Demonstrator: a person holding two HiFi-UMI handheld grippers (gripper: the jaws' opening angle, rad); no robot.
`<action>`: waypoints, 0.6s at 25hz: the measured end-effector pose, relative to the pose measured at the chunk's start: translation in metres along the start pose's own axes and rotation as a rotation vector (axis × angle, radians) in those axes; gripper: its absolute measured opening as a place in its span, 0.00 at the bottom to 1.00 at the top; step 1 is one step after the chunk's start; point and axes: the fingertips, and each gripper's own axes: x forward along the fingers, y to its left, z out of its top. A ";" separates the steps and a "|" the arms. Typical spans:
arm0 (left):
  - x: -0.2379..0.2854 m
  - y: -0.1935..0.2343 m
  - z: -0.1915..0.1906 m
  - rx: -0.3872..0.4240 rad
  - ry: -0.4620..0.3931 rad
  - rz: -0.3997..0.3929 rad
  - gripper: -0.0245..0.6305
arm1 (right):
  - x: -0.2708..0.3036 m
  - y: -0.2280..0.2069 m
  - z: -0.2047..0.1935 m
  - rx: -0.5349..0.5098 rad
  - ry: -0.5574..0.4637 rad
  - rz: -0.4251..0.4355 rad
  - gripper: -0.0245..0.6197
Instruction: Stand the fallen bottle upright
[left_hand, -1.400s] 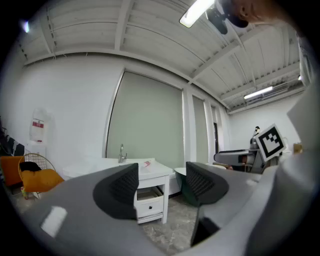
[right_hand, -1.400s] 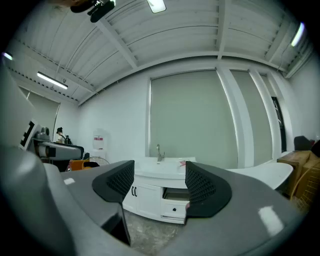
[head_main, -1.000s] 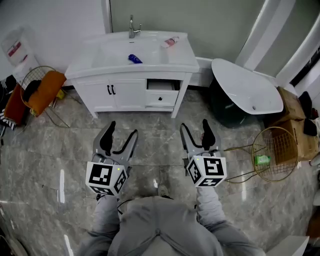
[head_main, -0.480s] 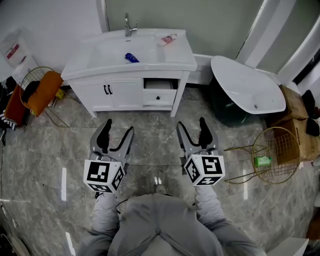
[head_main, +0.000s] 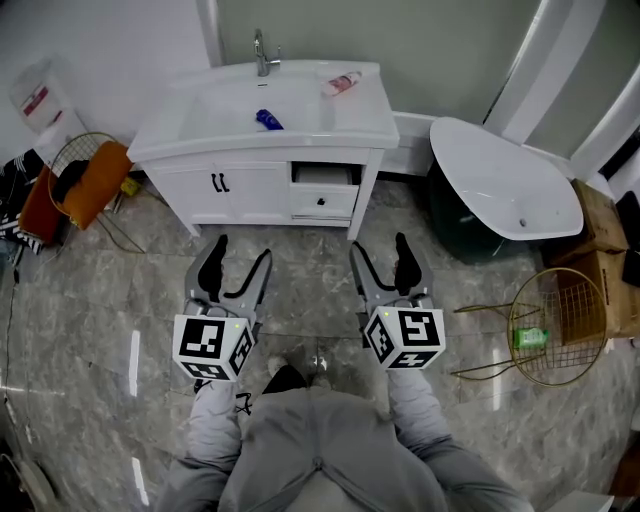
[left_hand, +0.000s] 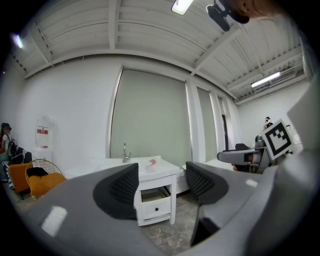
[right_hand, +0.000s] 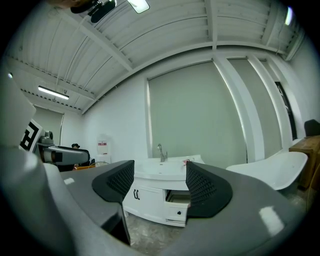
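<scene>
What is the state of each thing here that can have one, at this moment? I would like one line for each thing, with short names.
Bottle: lying on its side on the vanity top, not yet upright.
Blue thing: lying in the basin.
Drawer: partly open.
Cabinet doors: shut.
Left gripper: open, empty.
Right gripper: open, empty.

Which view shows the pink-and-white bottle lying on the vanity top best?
The head view: it looks down on the bottle, lying whole on the vanity top. The left gripper view shows it small and side-on; the right gripper view shows only a pink speck.
</scene>
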 end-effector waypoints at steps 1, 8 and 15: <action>0.004 0.002 0.001 0.000 0.000 0.001 0.56 | 0.003 -0.001 -0.001 0.002 0.002 0.001 0.54; 0.043 0.018 -0.001 0.005 -0.002 -0.015 0.56 | 0.039 -0.013 -0.007 0.003 0.011 -0.014 0.54; 0.109 0.067 -0.005 -0.002 0.003 -0.047 0.56 | 0.113 -0.018 -0.013 0.002 0.024 -0.053 0.54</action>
